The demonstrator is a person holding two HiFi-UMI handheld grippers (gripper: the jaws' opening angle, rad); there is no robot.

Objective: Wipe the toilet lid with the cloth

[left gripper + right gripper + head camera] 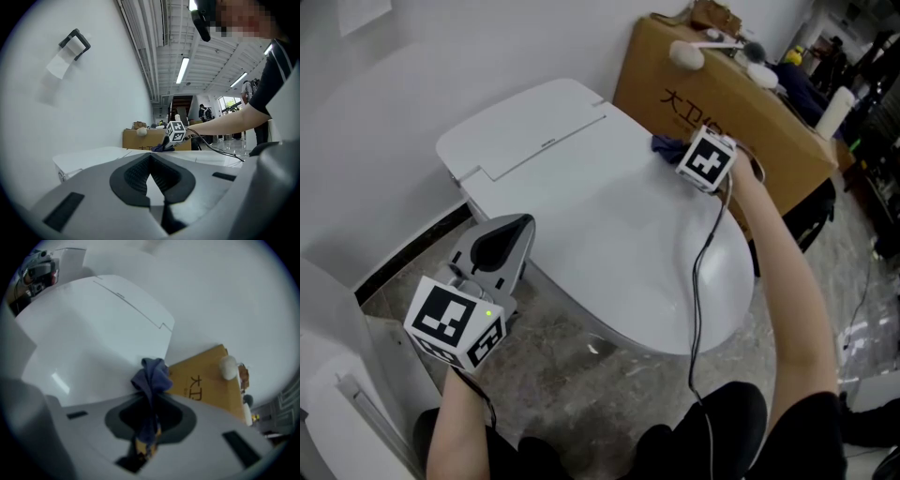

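Note:
The white toilet lid (619, 220) lies closed in the middle of the head view. A dark blue cloth (667, 146) rests on the lid's far right edge, near the hinge. My right gripper (680, 155) is shut on that cloth, and in the right gripper view the cloth (152, 377) bunches out from between the jaws of the right gripper (150, 404) onto the lid (84, 333). My left gripper (504, 242) hangs by the toilet's left side, off the lid. Its jaws are shut with nothing in them. In the left gripper view the left gripper (150, 159) looks across the lid (211, 158) at the cloth (161, 147).
A brown cardboard box (722, 98) with small things on top stands just right of the toilet. The flat tank cover (520, 122) sits behind the lid against the white wall. The right gripper's cable (698, 272) trails over the lid. A paper holder (71, 46) hangs on the wall.

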